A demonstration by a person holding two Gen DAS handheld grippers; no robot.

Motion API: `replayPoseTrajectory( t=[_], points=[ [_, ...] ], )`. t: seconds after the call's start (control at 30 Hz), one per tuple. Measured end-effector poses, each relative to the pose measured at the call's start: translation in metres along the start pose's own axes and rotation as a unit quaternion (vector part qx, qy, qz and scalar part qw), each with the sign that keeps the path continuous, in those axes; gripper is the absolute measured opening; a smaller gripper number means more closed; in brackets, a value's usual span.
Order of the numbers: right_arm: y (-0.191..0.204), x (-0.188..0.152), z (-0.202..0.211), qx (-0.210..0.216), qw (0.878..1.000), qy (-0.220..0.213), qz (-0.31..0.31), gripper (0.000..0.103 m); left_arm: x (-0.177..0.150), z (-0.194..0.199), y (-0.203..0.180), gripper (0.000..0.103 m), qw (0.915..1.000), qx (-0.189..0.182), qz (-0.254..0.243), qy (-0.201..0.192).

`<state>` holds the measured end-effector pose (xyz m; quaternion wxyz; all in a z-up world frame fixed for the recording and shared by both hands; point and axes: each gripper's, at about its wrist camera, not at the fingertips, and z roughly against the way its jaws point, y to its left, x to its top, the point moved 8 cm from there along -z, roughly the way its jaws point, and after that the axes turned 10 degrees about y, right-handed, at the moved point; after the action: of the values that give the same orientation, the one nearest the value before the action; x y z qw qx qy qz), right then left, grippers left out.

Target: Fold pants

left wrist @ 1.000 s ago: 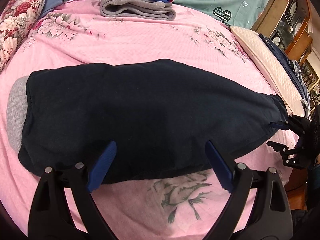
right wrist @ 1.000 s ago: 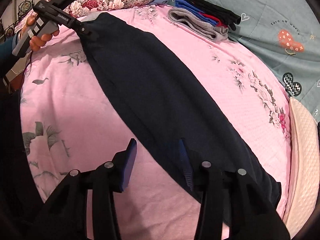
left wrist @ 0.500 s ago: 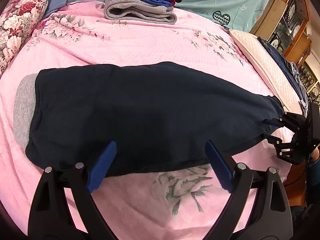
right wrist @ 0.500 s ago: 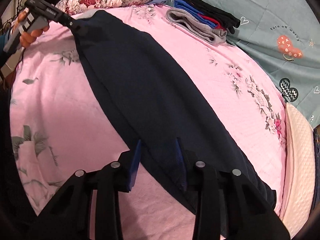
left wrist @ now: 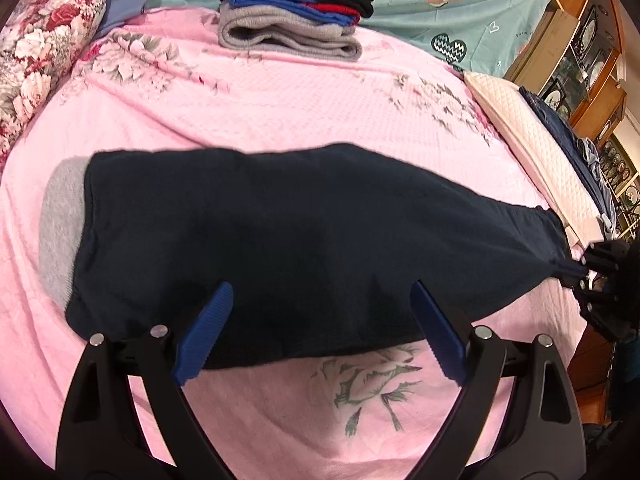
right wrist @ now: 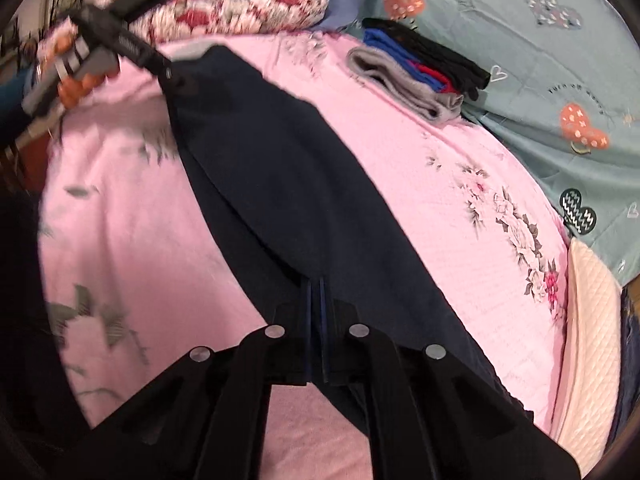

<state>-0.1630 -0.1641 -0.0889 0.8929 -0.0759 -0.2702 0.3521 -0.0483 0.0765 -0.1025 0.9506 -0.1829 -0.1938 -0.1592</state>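
right tool [right wrist: 316, 300] now clamped — pants [right wrist: 280, 184] pinched

- We count 1 pair of navy pants [left wrist: 304, 240] spread long across the bed, with 1 grey waistband [left wrist: 62, 232] at its end.
- We see 2 grippers: the left gripper [left wrist: 320, 332] and the right gripper [right wrist: 316, 292].
- We count 1 stack of folded clothes [left wrist: 292, 12], with 4 colours showing: grey, blue, red, black.
- We find 1 pink floral bedspread [left wrist: 280, 104], 1 floral pillow [left wrist: 36, 52] and 1 teal heart-print sheet [left wrist: 460, 8].
- We see 1 cream quilted pad [left wrist: 536, 152].
- We see 1 hand [right wrist: 76, 80].
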Motion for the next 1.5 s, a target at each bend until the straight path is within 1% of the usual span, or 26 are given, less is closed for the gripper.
replayPoseTrajectory(
  t=[0.1, 0.2, 0.23, 0.27, 0.3, 0.37, 0.43, 0.5, 0.57, 0.6, 0.63, 0.67, 0.7, 0.73, 0.77, 0.8, 0.83, 0.93, 0.97, 1.0, 1.03, 1.07, 1.17, 1.27, 1.37, 1.5],
  points=[
    [0.006, -0.005, 0.007, 0.021, 1.000, 0.008, -0.003, 0.003, 0.003, -0.002, 0.005, 0.092, 1.0000, 0.007, 0.005, -0.001],
    [0.025, -0.021, -0.015, 0.038, 0.998, 0.049, 0.010, 0.004, -0.002, -0.018, 0.018, 0.092, 0.9993, 0.024, 0.014, 0.023],
    [0.030, -0.026, -0.024, 0.039, 0.997, 0.066, 0.014, 0.008, -0.004, -0.020, 0.020, 0.092, 0.9992, 0.025, 0.013, 0.028],
    [0.030, -0.026, -0.024, 0.044, 0.997, 0.061, 0.009, 0.010, -0.006, -0.020, 0.020, 0.092, 0.9993, 0.026, 0.004, 0.026],
    [0.027, -0.025, -0.023, 0.056, 0.996, 0.064, -0.002, 0.014, -0.007, -0.019, 0.020, 0.092, 0.9992, 0.031, -0.004, 0.024],
    [0.009, -0.021, -0.013, 0.092, 0.993, 0.049, -0.049, 0.044, -0.011, -0.017, 0.020, 0.092, 0.9986, 0.044, -0.020, 0.024],
    [-0.027, -0.020, -0.004, 0.095, 0.988, 0.020, -0.117, 0.047, -0.016, -0.018, 0.021, 0.092, 0.9977, 0.053, -0.034, 0.025],
    [-0.066, -0.028, -0.003, 0.105, 0.975, 0.004, -0.197, 0.047, -0.021, -0.016, 0.018, 0.092, 0.9959, 0.069, -0.053, 0.023],
    [-0.110, -0.054, -0.014, 0.104, 0.953, 0.006, -0.283, 0.047, -0.026, -0.011, 0.014, 0.092, 0.9936, 0.081, -0.076, 0.021],
    [-0.129, -0.071, -0.022, 0.085, 0.944, 0.021, -0.317, 0.047, -0.027, -0.008, 0.013, 0.092, 0.9930, 0.081, -0.083, 0.019],
    [-0.149, -0.098, -0.034, 0.057, 0.930, 0.056, -0.358, 0.046, -0.028, -0.003, 0.014, 0.092, 0.9930, 0.079, -0.086, 0.016],
    [-0.162, -0.117, -0.038, 0.043, 0.922, 0.066, -0.378, 0.032, -0.026, 0.005, 0.016, 0.092, 0.9935, 0.075, -0.086, 0.008],
    [-0.174, -0.127, -0.033, 0.046, 0.911, 0.061, -0.405, 0.031, -0.022, 0.012, 0.019, 0.092, 0.9940, 0.073, -0.082, -0.003],
    [-0.183, -0.134, -0.027, 0.014, 0.906, 0.073, -0.416, 0.033, -0.016, 0.020, 0.024, 0.092, 0.9944, 0.073, -0.074, -0.016],
    [-0.190, -0.133, -0.019, -0.025, 0.907, 0.082, -0.413, 0.035, -0.009, 0.025, 0.028, 0.092, 0.9947, 0.073, -0.067, -0.026],
    [-0.192, -0.125, -0.014, -0.035, 0.912, 0.077, -0.402, 0.035, -0.003, 0.029, 0.034, 0.092, 0.9951, 0.073, -0.056, -0.035],
    [-0.189, -0.105, -0.008, -0.027, 0.923, 0.062, -0.378, 0.037, 0.003, 0.030, 0.039, 0.093, 0.9955, 0.072, -0.045, -0.041],
    [-0.164, -0.027, -0.008, 0.038, 0.959, 0.020, -0.280, 0.061, 0.012, 0.017, 0.061, 0.094, 0.9956, 0.087, -0.010, -0.031],
    [-0.149, 0.005, -0.012, 0.065, 0.971, 0.004, -0.231, 0.061, 0.011, 0.009, 0.068, 0.094, 0.9948, 0.100, 0.001, -0.018],
    [-0.133, 0.035, -0.019, 0.095, 0.978, -0.006, -0.185, 0.061, 0.008, 0.002, 0.076, 0.094, 0.9934, 0.114, 0.012, -0.005],
    [-0.119, 0.058, -0.026, 0.120, 0.982, -0.010, -0.147, 0.061, 0.004, -0.006, 0.088, 0.093, 0.9920, 0.124, 0.024, 0.011],
    [-0.104, 0.082, -0.037, 0.145, 0.983, -0.011, -0.108, 0.061, 0.002, -0.010, 0.093, 0.093, 0.9929, 0.114, 0.031, 0.015],
    [-0.069, 0.134, -0.076, 0.202, 0.979, 0.002, -0.017, 0.061, 0.003, 0.002, 0.093, 0.093, 0.9955, 0.090, 0.029, -0.010],
    [-0.050, 0.162, -0.110, 0.261, 0.965, 0.020, 0.021, 0.061, 0.009, 0.015, 0.092, 0.093, 0.9972, 0.058, 0.037, -0.030],
    [-0.037, 0.171, -0.129, 0.335, 0.941, 0.046, 0.025, 0.061, 0.023, 0.025, 0.095, 0.094, 0.9963, 0.050, 0.043, -0.054],
    [-0.025, 0.170, -0.133, 0.385, 0.920, 0.068, 0.040, 0.061, 0.034, 0.005, 0.109, 0.094, 0.9956, 0.067, 0.057, -0.031]
  ],
)
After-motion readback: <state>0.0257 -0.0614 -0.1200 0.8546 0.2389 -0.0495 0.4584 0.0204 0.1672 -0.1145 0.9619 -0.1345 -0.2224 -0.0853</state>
